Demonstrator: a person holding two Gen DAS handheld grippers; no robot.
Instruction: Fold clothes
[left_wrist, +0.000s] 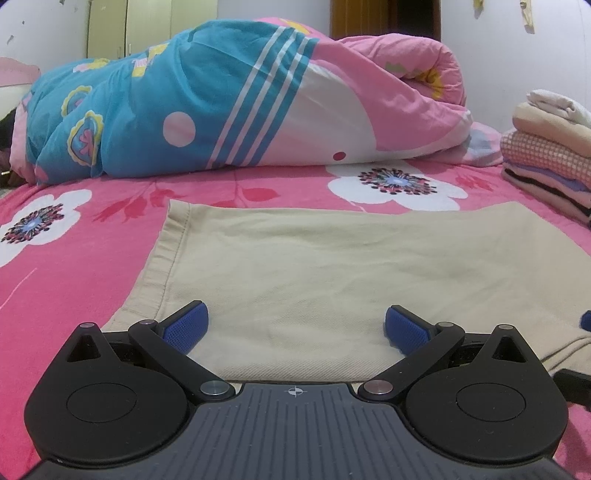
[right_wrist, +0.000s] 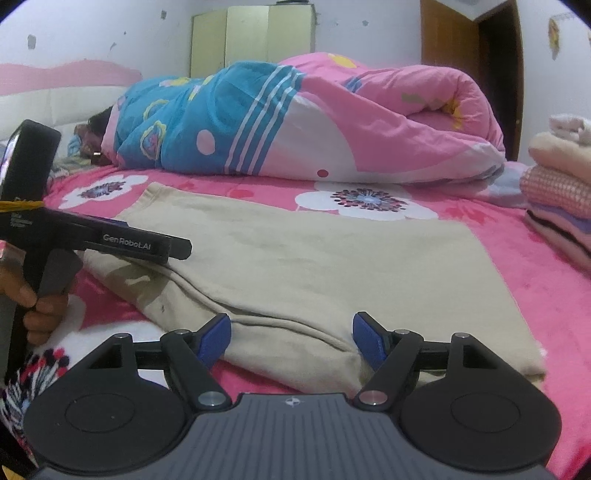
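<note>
Here, flat beige cotton garment (left_wrist: 332, 266) lay on pink floral bedsheet (left_wrist: 74, 258); left gripper (left_wrist: 295, 328) and right gripper (right_wrist: 291, 341) spread wide over garment's near edge, grasping nothing.

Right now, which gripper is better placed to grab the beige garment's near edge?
Right. The right gripper is open with the beige garment's folded near edge between its fingers. The left gripper is open too, but sits over flat cloth, no edge between its fingers.
</note>
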